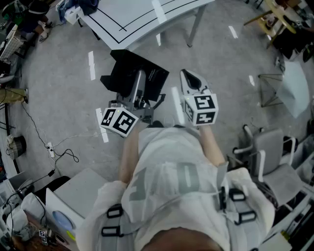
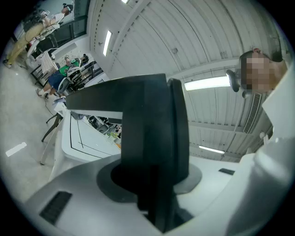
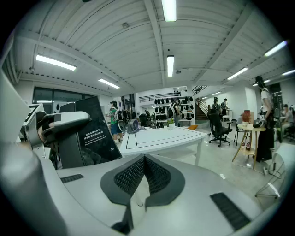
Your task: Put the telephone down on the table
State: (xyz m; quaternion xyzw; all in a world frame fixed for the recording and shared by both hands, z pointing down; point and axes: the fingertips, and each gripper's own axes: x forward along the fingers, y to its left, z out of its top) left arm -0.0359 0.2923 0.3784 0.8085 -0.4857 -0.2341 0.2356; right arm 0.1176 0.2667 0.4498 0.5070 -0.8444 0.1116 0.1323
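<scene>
Mid-frame, left gripper (image 1: 139, 83) jaws clamp the black telephone (image 1: 126, 67) over the floor (image 1: 59, 105). Just right of it, right gripper (image 1: 189, 78) w/ jaws pressed together; white bench (image 1: 132, 14) at top.

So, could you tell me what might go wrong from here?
The flat black telephone hangs over the grey floor, gripped only by the left gripper near one edge, so it might tilt or slip out. The right gripper is shut and empty, giving no support. The white black-lined table lies ahead; releasing early would drop it.
</scene>
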